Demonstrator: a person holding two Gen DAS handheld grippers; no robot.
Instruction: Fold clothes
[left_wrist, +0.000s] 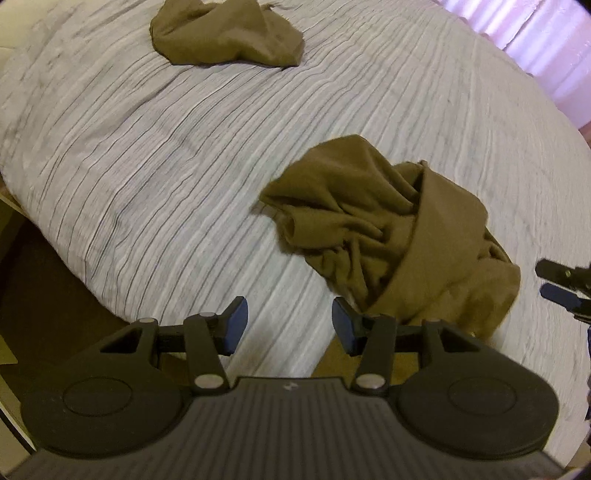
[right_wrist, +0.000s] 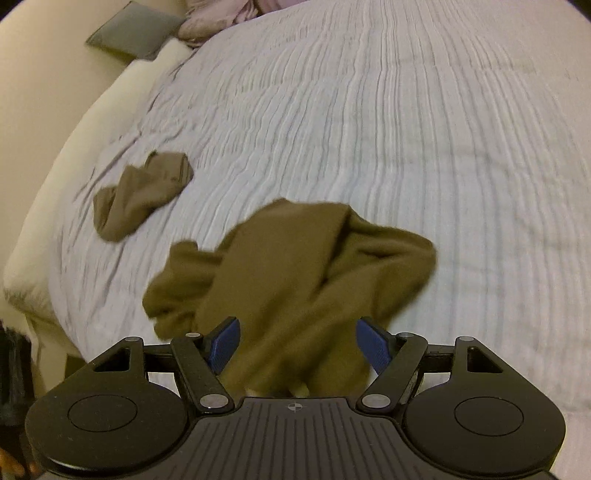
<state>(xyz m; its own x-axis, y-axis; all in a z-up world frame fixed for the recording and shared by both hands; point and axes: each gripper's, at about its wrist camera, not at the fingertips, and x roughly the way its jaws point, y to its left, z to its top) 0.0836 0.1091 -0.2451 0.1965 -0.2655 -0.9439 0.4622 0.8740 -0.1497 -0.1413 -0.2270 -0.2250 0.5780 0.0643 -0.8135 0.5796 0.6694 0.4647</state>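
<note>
Two olive-brown garments on one bed (right_wrist: 406, 129): nearer crumpled garment (left_wrist: 388, 229), farther smaller garment (left_wrist: 221, 37). Two grippers: left gripper (left_wrist: 290, 325), right gripper (right_wrist: 297, 345), two blue pads each. One grey pillow (right_wrist: 136, 33) past the bed's far corner; one pinkish bundle (right_wrist: 210, 22) beside it.

The right gripper (right_wrist: 297, 345) is hovering spread over a crumpled olive garment (right_wrist: 295, 266); another olive garment (right_wrist: 142, 197) is lying at ten o'clock on the bedspread (right_wrist: 406, 129).

Olive-brown garment (right_wrist: 295, 280), pale grey ribbed bedspread (right_wrist: 406, 129)
</note>
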